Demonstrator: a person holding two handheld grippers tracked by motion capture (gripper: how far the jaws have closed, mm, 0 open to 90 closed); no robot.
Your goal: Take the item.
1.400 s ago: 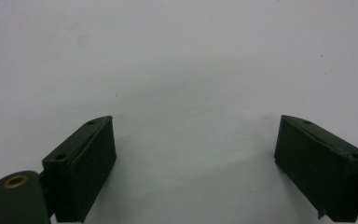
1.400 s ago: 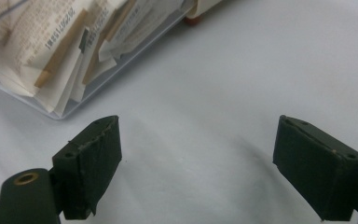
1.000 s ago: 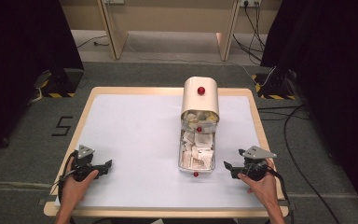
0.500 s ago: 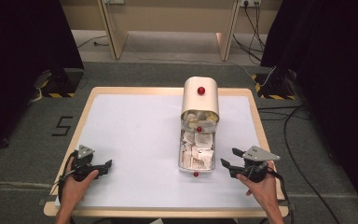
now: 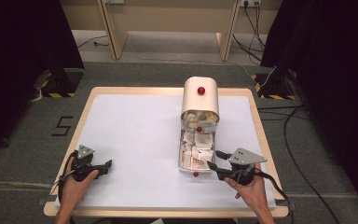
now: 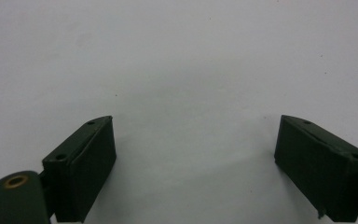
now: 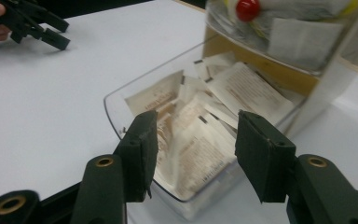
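Reaching for the packets (image 7: 200, 135) is the job I have in hand, and I judge it has only just begun. They are flat paper packets, white and tan, piled loose in a clear tray (image 5: 195, 156) that sticks out from the bottom of a cream box (image 5: 200, 99). The box stands close to the far edge of the tabletop (image 5: 135, 126), a bit toward the right side, and the tray points back at me, with its front end not far from the near edge. A red knob (image 5: 201, 90) sits on top of the box, and small red ones show on the tray too.

None of the packets are picked up yet. My right gripper (image 7: 193, 147) hangs just in front of the tray's near corner, jaws spread apart with nothing between them (the packets lie right past the tips). So the grab is not done.

My left gripper (image 5: 103, 166) rests low near the left near corner, well apart from the tray. Its jaws stand wide too, over bare white tabletop.

What is left, I think: push the right jaws in over one packet, pinch it, and lift it out.
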